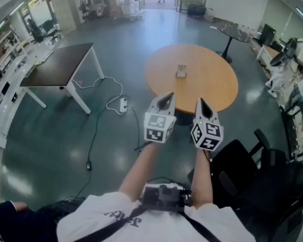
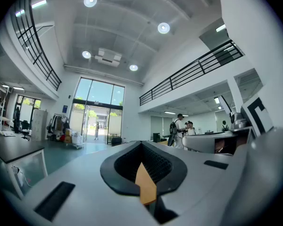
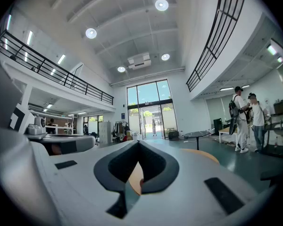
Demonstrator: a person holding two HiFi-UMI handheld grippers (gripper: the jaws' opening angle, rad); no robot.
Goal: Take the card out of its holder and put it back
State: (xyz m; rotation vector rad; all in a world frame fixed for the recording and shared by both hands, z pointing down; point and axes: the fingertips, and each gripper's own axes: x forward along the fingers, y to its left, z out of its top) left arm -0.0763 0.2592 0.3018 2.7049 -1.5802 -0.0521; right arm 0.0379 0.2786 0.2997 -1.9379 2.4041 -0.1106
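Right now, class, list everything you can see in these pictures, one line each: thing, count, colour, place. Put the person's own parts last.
round table: one, orange-brown top, straight ahead of the person
card holder: one, pale, near the middle of the round table; the card is too small to make out
rectangular table: one, dark top and white legs, on the left
power strip: one, white, on the floor between the two tables
office chair: at least one, black, lower right
small table: one, dark, far right
left hand-held gripper: one, grey, shut and empty, short of the round table
right hand-held gripper: one, grey, shut and empty, beside the left one
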